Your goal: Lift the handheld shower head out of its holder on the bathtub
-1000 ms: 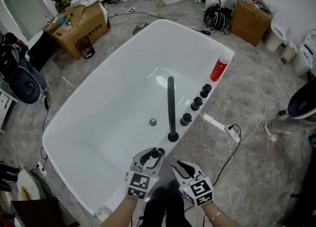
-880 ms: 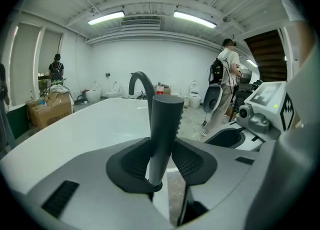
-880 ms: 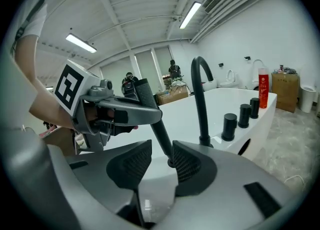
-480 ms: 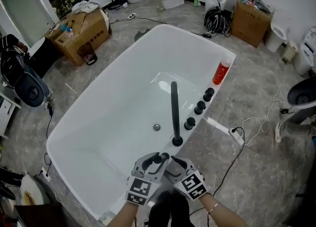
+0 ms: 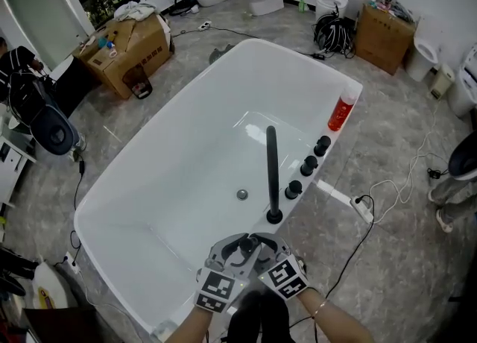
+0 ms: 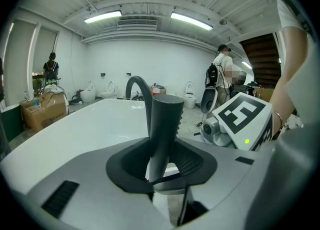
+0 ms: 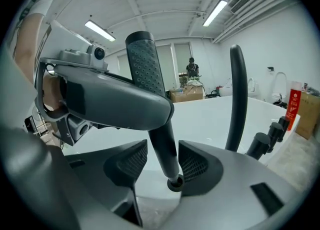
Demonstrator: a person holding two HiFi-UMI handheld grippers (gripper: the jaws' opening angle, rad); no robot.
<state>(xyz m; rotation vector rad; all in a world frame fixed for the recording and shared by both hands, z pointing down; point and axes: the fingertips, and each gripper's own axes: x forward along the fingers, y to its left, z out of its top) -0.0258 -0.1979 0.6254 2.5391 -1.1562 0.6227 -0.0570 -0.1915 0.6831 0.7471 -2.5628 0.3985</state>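
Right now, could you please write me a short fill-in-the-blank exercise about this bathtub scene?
1. The handheld shower head is gripped firmly by the person's ____ claw.
2. The bottle standing on the rim of the white bathtub is ____ in colour.
3. Beside the black spout, a row of ____ black knobs stands on the rim.

Missing words: left; red; three.
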